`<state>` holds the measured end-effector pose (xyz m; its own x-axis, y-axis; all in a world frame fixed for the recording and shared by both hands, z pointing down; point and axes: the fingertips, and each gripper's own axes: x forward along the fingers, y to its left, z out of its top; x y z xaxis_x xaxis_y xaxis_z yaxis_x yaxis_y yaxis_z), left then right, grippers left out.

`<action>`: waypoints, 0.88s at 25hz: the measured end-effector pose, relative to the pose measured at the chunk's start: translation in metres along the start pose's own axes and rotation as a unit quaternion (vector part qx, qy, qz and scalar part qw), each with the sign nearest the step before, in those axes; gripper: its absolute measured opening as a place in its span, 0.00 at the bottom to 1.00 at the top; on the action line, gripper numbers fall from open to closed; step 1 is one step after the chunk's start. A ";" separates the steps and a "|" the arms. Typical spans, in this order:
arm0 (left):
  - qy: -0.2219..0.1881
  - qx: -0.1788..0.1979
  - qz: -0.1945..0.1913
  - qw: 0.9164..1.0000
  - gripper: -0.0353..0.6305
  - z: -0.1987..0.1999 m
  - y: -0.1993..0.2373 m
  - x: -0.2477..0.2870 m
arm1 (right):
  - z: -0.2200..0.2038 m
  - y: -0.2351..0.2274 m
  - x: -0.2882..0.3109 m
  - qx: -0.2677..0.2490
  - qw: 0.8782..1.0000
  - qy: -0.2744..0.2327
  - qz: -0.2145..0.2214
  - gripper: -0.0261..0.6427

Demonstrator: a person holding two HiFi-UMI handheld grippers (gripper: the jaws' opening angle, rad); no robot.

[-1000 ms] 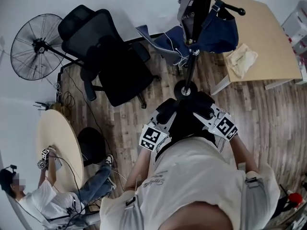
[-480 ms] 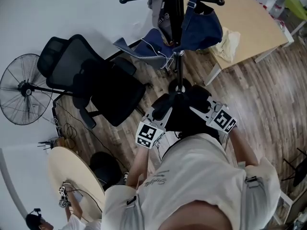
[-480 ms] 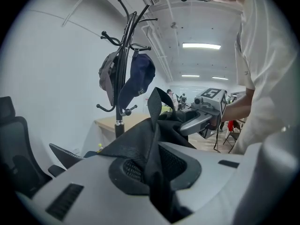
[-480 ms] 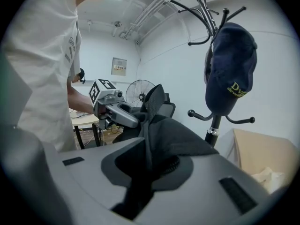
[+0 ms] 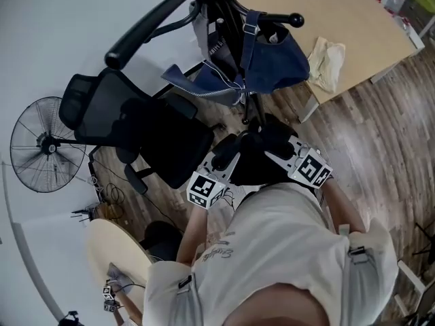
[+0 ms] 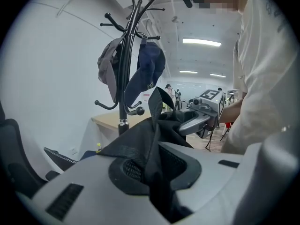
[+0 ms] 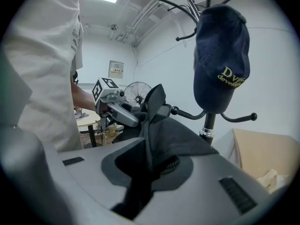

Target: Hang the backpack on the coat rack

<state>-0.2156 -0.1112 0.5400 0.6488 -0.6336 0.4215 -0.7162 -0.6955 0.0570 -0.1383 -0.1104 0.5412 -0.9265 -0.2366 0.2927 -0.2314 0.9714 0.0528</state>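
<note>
The black backpack [image 5: 255, 165] hangs between my two grippers, in front of the person's chest. My left gripper [image 5: 228, 158] is shut on a fold of its fabric [image 6: 150, 139]. My right gripper [image 5: 277, 156] is shut on another fold and strap [image 7: 157, 135]. The black coat rack [image 5: 228, 32] stands just beyond the backpack, its pole [image 6: 124, 83] close ahead. A grey cap [image 6: 108, 71] and a navy cap [image 7: 222, 62] hang on its hooks. Low hooks [image 7: 234, 117] stick out bare near the backpack. The backpack hides the rack's base.
A navy bag [image 5: 272, 60] hangs on the rack. To the left stand a black office chair [image 5: 136, 121] and a floor fan [image 5: 44, 145]. A wooden table [image 5: 340, 12] with a crumpled cloth [image 5: 326, 60] is behind the rack. A round table [image 5: 115, 257] is at lower left.
Both grippers have carried the backpack closer to the rack. The rack's base, seen earlier beyond the backpack, is now hidden behind it. Both grips are unchanged.
</note>
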 end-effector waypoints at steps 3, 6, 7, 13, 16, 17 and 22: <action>-0.001 -0.004 0.003 1.000 0.14 0.003 0.010 0.009 | -0.001 -0.012 0.004 -0.003 1.000 0.000 0.003 0.11; 0.000 -0.006 0.007 1.000 0.14 0.004 0.023 0.021 | -0.005 -0.026 0.010 -0.008 1.000 0.002 0.003 0.10; 0.000 -0.007 0.007 1.000 0.14 0.004 0.026 0.024 | -0.007 -0.030 0.012 -0.008 1.000 0.003 0.003 0.11; 0.003 -0.012 0.001 1.000 0.14 0.002 0.043 0.035 | -0.010 -0.048 0.022 0.004 1.000 0.015 -0.006 0.11; 0.007 -0.010 -0.012 1.000 0.14 -0.001 0.052 0.045 | -0.018 -0.054 0.028 0.014 1.000 0.017 -0.012 0.11; 0.009 -0.009 -0.018 1.000 0.14 -0.005 0.054 0.048 | -0.022 -0.055 0.030 0.020 0.999 0.019 -0.016 0.11; 0.019 -0.003 -0.041 0.999 0.14 -0.013 0.065 0.058 | -0.033 -0.061 0.039 0.059 0.997 0.025 -0.037 0.11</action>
<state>-0.2286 -0.1887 0.5802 0.6951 -0.5610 0.4496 -0.6630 -0.7420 0.0990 -0.1508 -0.1786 0.5810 -0.8903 -0.3026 0.3404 -0.3342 0.9418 -0.0369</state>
